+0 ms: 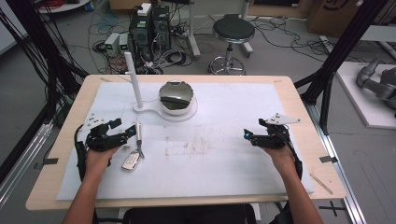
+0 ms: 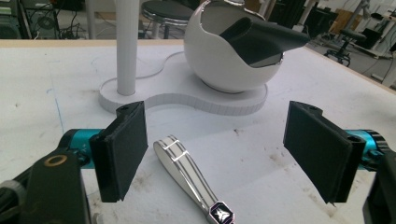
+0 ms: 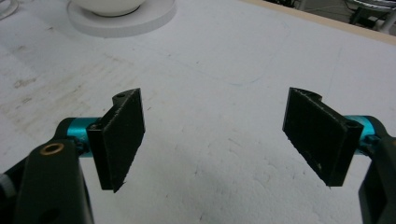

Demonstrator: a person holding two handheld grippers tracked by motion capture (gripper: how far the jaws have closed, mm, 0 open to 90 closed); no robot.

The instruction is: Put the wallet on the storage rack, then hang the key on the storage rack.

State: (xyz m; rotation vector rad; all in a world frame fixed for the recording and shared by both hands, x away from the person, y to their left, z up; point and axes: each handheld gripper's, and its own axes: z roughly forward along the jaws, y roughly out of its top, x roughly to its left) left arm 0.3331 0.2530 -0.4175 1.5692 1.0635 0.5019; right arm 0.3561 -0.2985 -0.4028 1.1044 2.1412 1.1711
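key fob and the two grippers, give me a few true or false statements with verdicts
1. The left gripper is open, with the key fob strap lying between its jaws. True.
2. The right gripper is shut on the key fob. False: it is open over bare white mat.
3. The key fob hangs on the white post. False: it lies flat on the mat.
4. A white egg-shaped bowl sits on the same white base as the post. True.

Overhead, forward-down on the table (image 1: 299, 100); two low claw cameras close above it, both toward the bowl stand (image 2: 233, 100).
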